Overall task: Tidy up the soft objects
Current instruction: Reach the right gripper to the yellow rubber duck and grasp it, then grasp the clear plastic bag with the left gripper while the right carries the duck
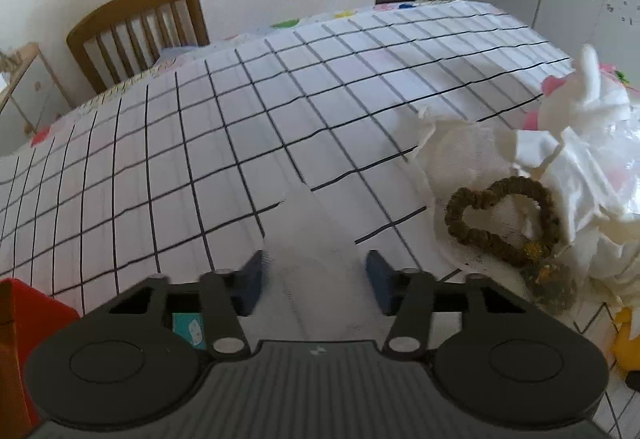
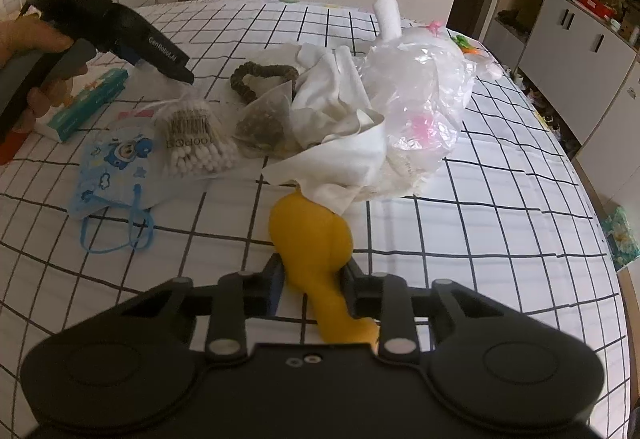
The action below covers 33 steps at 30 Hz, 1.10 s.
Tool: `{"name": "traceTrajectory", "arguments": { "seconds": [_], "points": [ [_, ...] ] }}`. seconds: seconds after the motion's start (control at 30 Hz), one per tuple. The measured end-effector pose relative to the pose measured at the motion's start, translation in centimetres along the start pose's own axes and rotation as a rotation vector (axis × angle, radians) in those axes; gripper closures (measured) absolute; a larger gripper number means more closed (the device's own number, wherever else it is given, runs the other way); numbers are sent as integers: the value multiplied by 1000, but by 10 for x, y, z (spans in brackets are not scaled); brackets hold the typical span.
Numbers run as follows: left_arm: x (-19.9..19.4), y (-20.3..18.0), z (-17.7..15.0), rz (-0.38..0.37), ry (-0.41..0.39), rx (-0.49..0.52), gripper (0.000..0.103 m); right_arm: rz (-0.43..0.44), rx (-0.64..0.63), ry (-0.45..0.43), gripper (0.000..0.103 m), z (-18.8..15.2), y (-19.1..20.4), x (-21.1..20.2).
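1. Looking along the left gripper (image 1: 314, 279), its two blue pads sit partly closed around a pale, blurred white item, probably a soft cloth or a bag, that lies on the checked tablecloth (image 1: 200, 143). Whether the pads actually press on it cannot be told. To the right, a brown beaded loop (image 1: 500, 215) rests on a crumpled white cloth (image 1: 552, 159), untouched. A red box (image 1: 24, 319) shows at the lower left edge.

2. Looking along the right gripper (image 2: 310, 279), its fingers are closed narrowly on a yellow soft toy (image 2: 310, 235), pressing both its sides; the toy lies on the tablecloth just before the heap.

3. Beyond it, everything is in one loose jumble at the table's middle: a bag of cotton swabs (image 2: 196, 143), a blue cartoon face mask (image 2: 112, 175), a clear plastic bag (image 2: 416, 91), a teal carton (image 2: 88, 103).

4. Judging from this, sorting has barely begun; nearly every item remains to be placed.
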State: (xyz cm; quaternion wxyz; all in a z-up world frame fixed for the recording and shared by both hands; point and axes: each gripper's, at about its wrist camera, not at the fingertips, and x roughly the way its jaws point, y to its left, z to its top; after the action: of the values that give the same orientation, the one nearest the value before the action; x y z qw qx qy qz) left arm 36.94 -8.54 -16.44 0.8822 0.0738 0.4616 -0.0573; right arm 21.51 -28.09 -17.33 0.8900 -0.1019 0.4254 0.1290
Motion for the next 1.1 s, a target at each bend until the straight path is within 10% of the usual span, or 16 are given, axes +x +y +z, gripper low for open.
{"name": "traceTrajectory", "arguments": {
  "seconds": [0.23, 1.1],
  "points": [
    [-18, -1, -5, -36, -34, 0, 81, 51, 31, -17, 81, -1, 1, -17],
    [-148, 86, -54, -74, -139, -176, 85, 294, -28, -139, 81, 81, 69, -83]
  ]
}}
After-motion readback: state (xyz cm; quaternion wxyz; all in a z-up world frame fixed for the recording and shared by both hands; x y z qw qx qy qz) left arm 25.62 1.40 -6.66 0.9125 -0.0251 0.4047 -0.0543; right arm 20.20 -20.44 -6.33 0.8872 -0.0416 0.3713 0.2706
